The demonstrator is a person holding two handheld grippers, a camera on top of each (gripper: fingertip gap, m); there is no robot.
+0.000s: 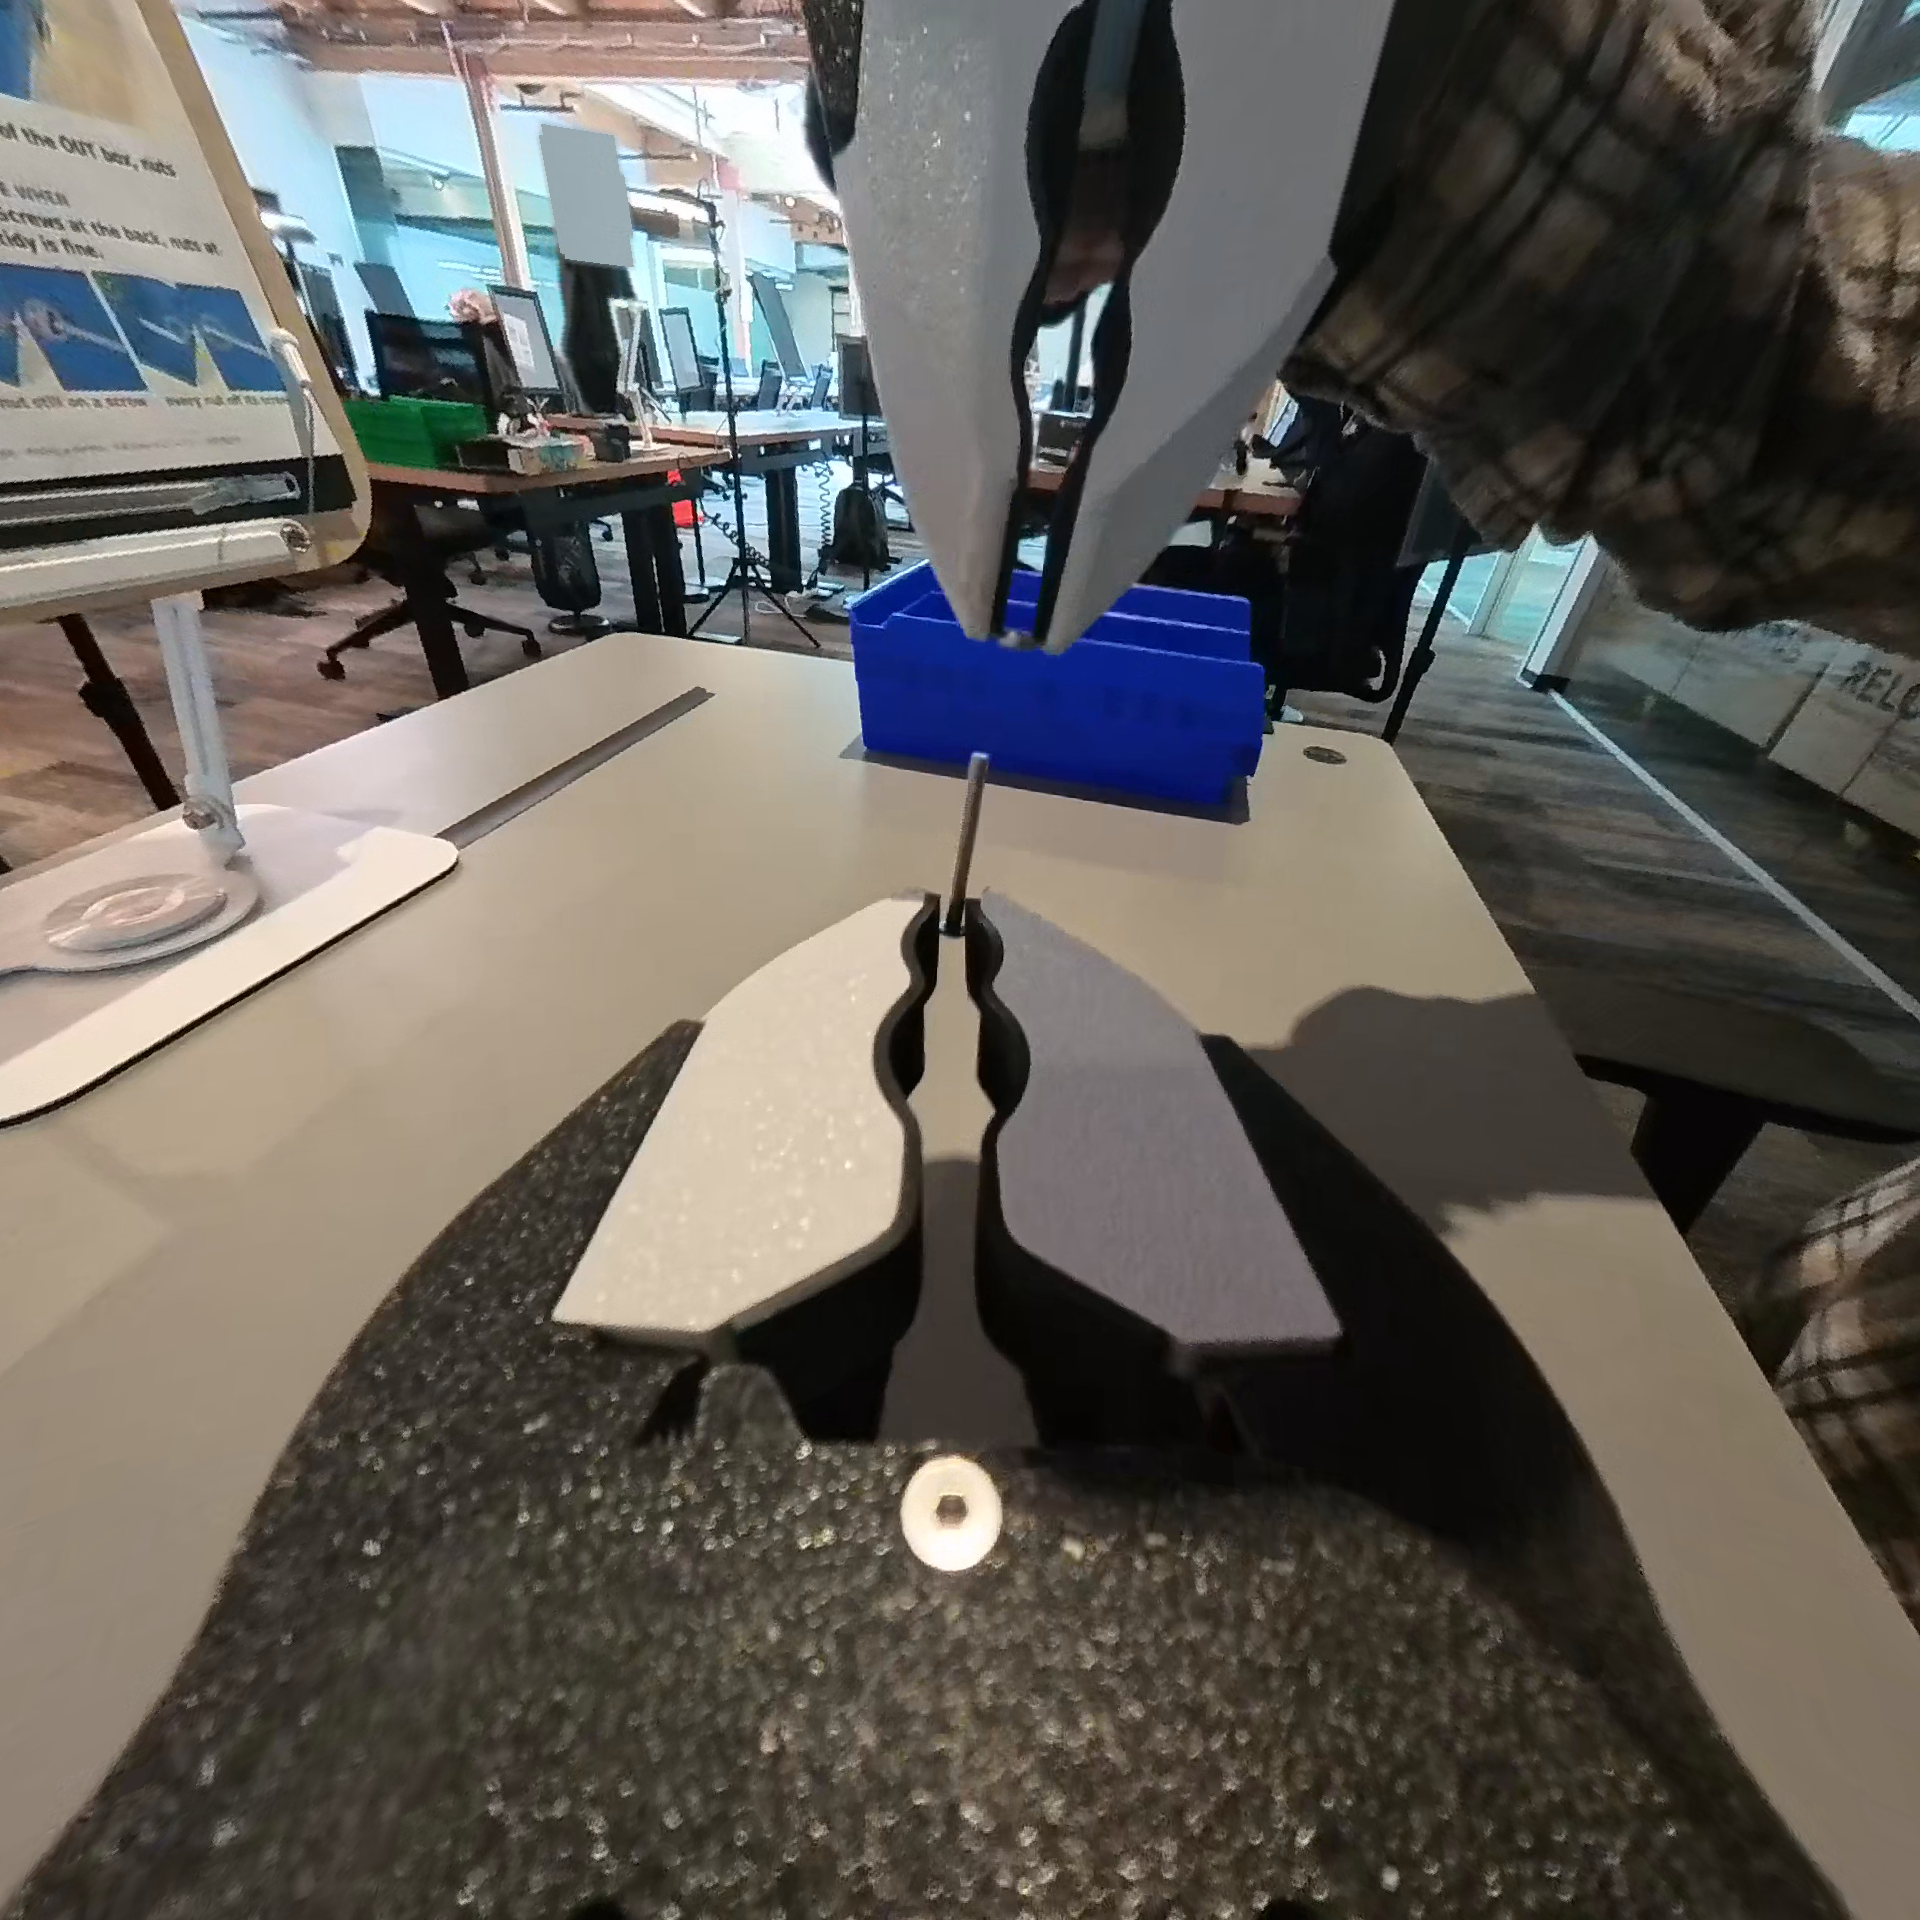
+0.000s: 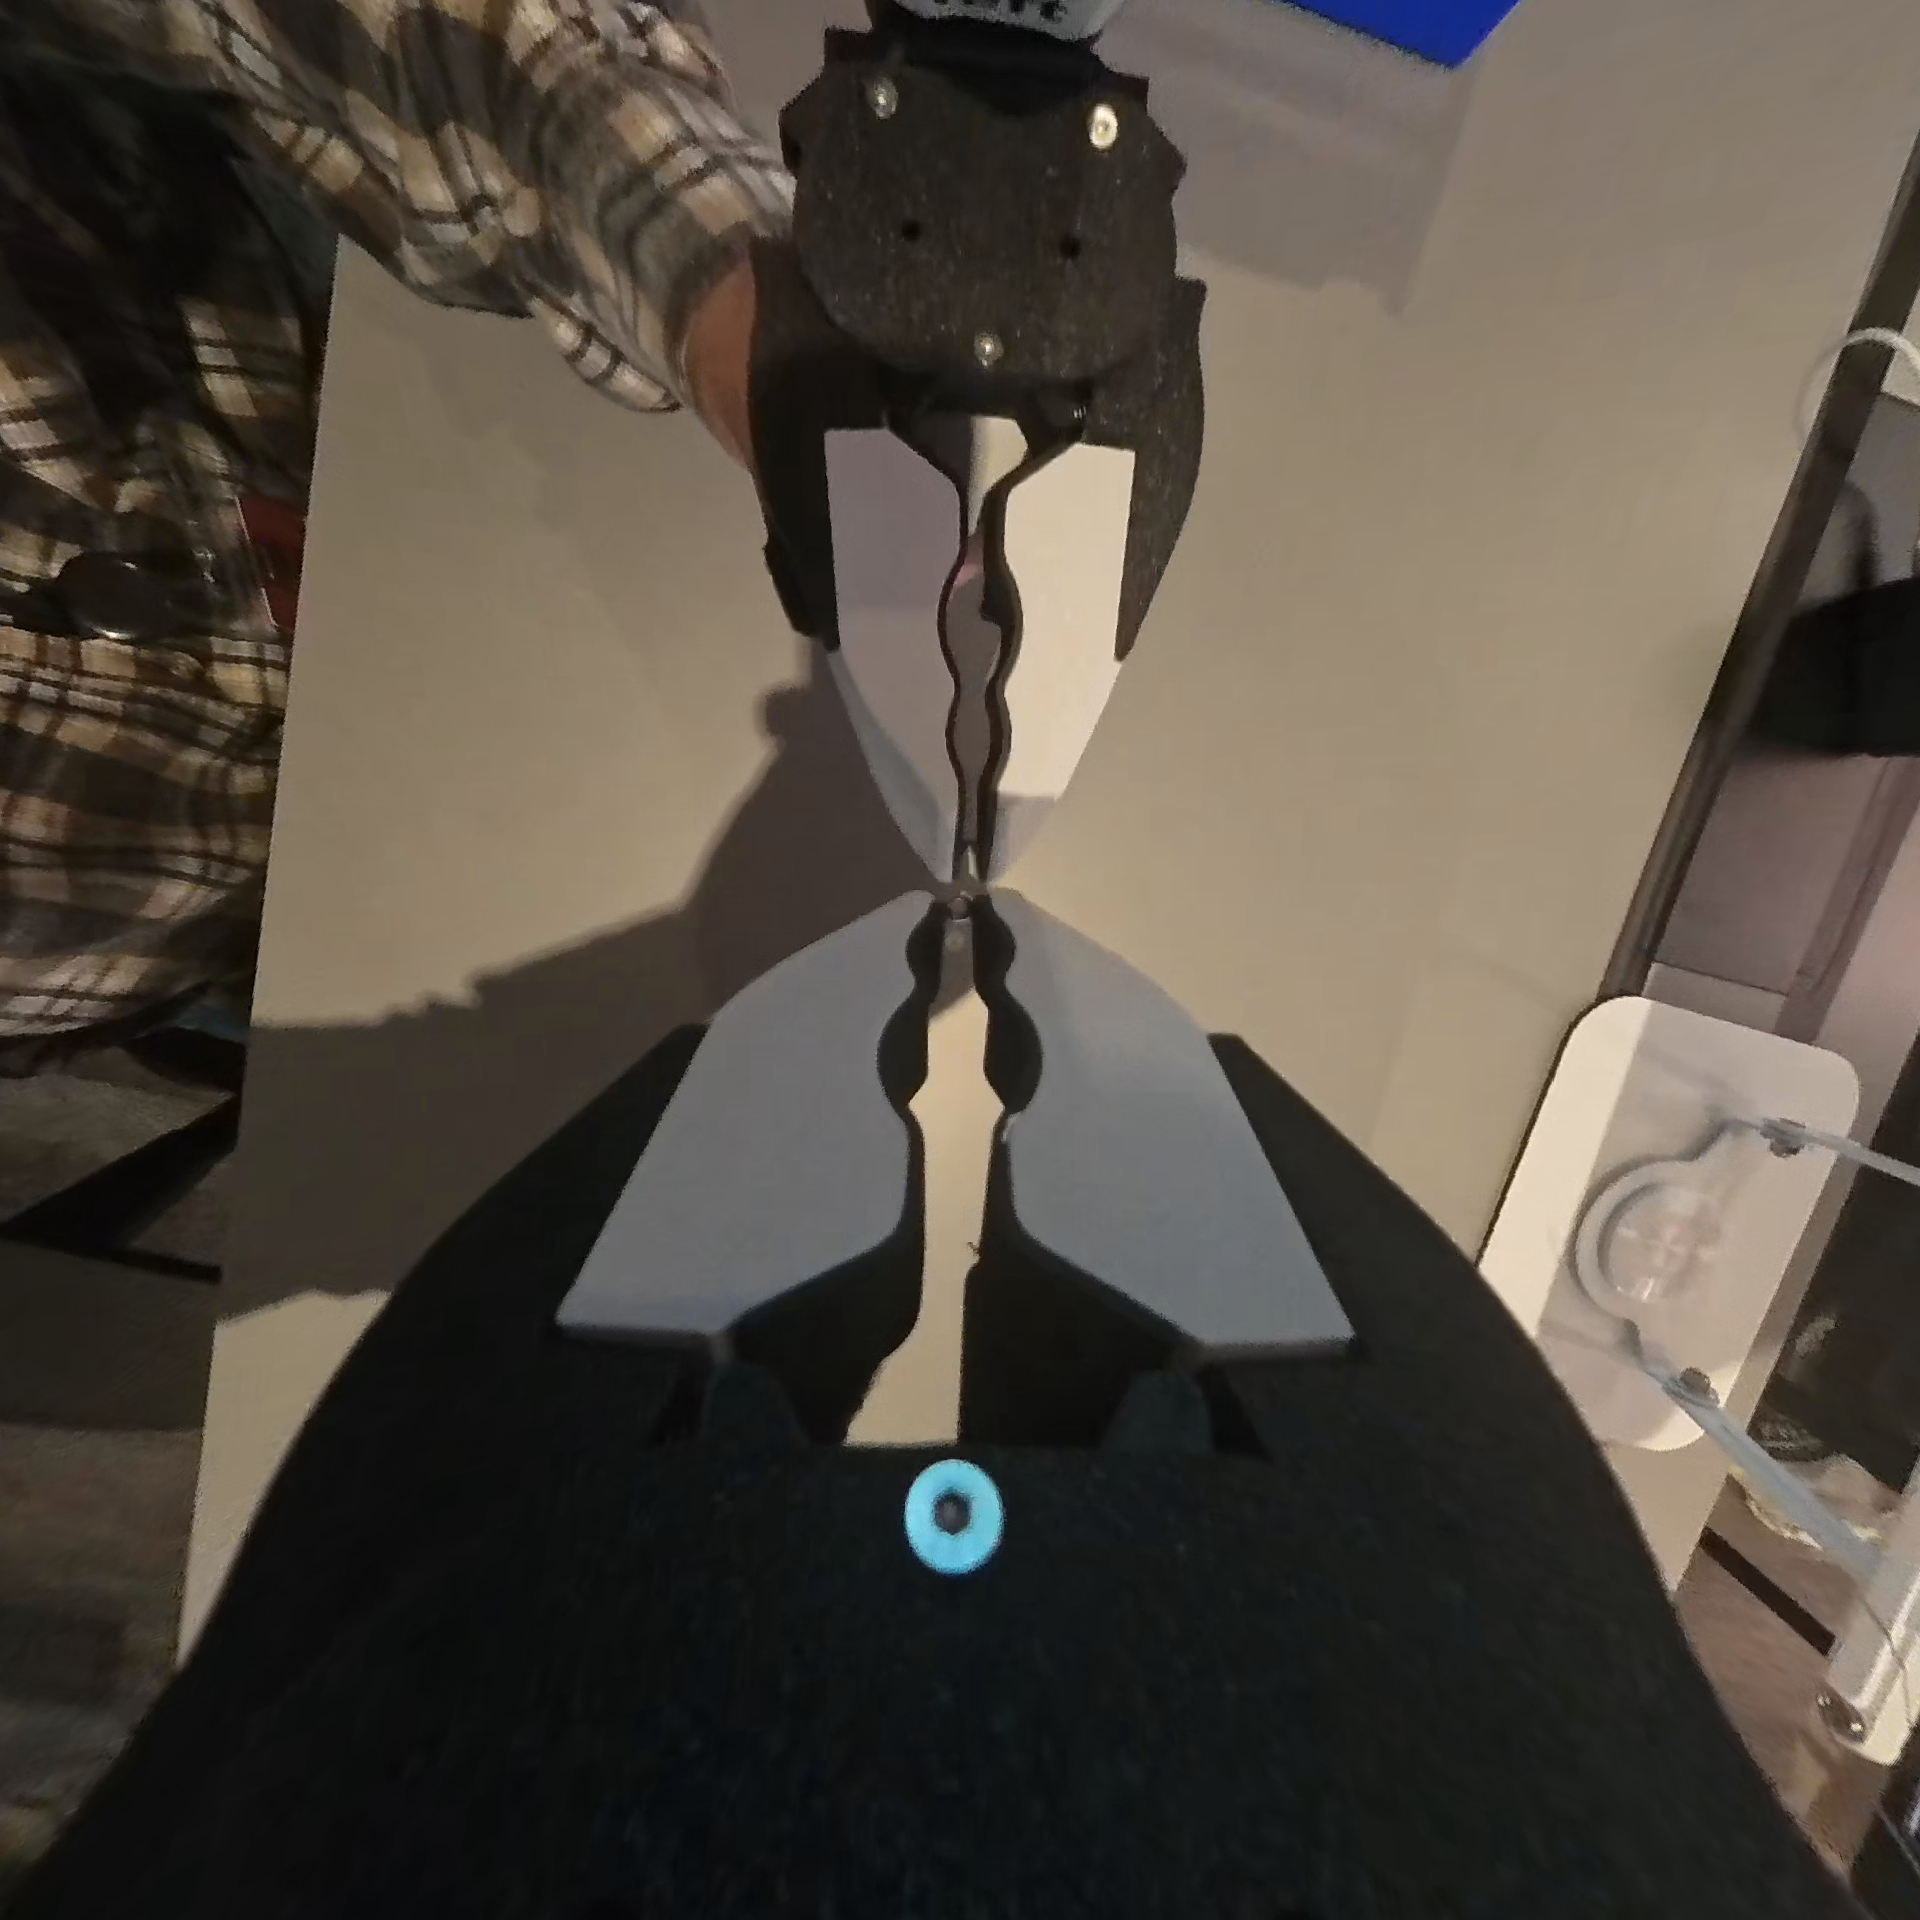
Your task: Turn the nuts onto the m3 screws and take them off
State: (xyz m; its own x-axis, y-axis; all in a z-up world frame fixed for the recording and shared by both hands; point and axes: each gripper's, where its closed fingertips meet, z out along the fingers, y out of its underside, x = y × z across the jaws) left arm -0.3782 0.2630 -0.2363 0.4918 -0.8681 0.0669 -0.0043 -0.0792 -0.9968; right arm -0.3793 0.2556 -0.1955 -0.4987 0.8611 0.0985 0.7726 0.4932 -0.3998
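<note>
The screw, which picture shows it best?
The left wrist view: the screw stands upright, shown side-on, its lower end pinched by the left gripper. In the right wrist view you look down its length, so it is only a tiny speck between the two grippers' tips.

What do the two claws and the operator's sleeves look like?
Both claws, left claw and right claw, have pale grey tapered fingers with wavy black inner edges on a speckled black body. The left body has a white screw cap, the right a light blue one. The sleeves are brown-and-cream plaid.
</note>
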